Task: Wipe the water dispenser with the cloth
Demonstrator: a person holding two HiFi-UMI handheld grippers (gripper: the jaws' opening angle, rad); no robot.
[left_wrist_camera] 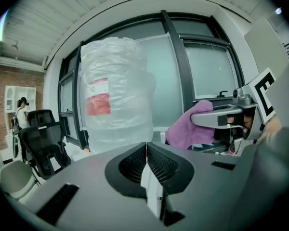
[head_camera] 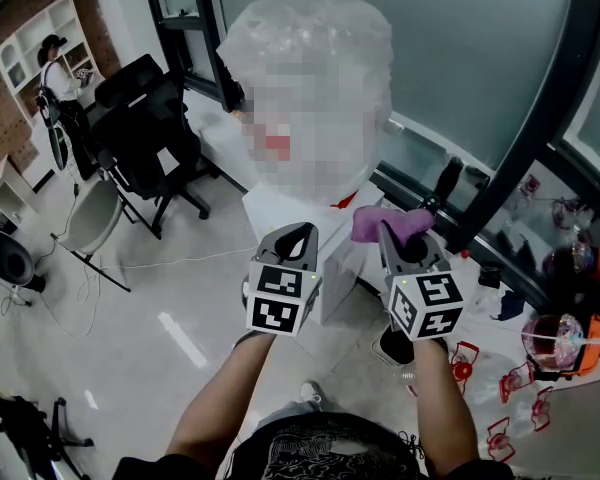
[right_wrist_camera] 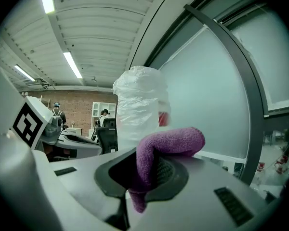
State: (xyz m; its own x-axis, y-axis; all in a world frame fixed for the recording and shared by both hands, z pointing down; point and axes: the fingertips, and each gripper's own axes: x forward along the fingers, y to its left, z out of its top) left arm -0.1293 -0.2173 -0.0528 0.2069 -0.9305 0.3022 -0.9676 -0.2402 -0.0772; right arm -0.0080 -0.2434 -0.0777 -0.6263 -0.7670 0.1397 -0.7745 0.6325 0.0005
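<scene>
Cloth (head_camera: pixel 390 223), purple, bunched at right gripper (head_camera: pixel 400 240), just above white water dispenser (head_camera: pixel 332 286) in head view; plastic-wrapped bottle (head_camera: pixel 310 28) upright on top, contents unclear. Left gripper view: left gripper (left_wrist_camera: pixel 146 154) pressed together, empty. Right gripper view: clamped on cloth, fuzzy fold arching over.

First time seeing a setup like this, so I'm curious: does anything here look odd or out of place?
The big water bottle on the dispenser is swathed in crinkled clear plastic, which is unusual. Small red-framed items lie scattered on the floor by the window. Nothing looks spilled or broken.
</scene>
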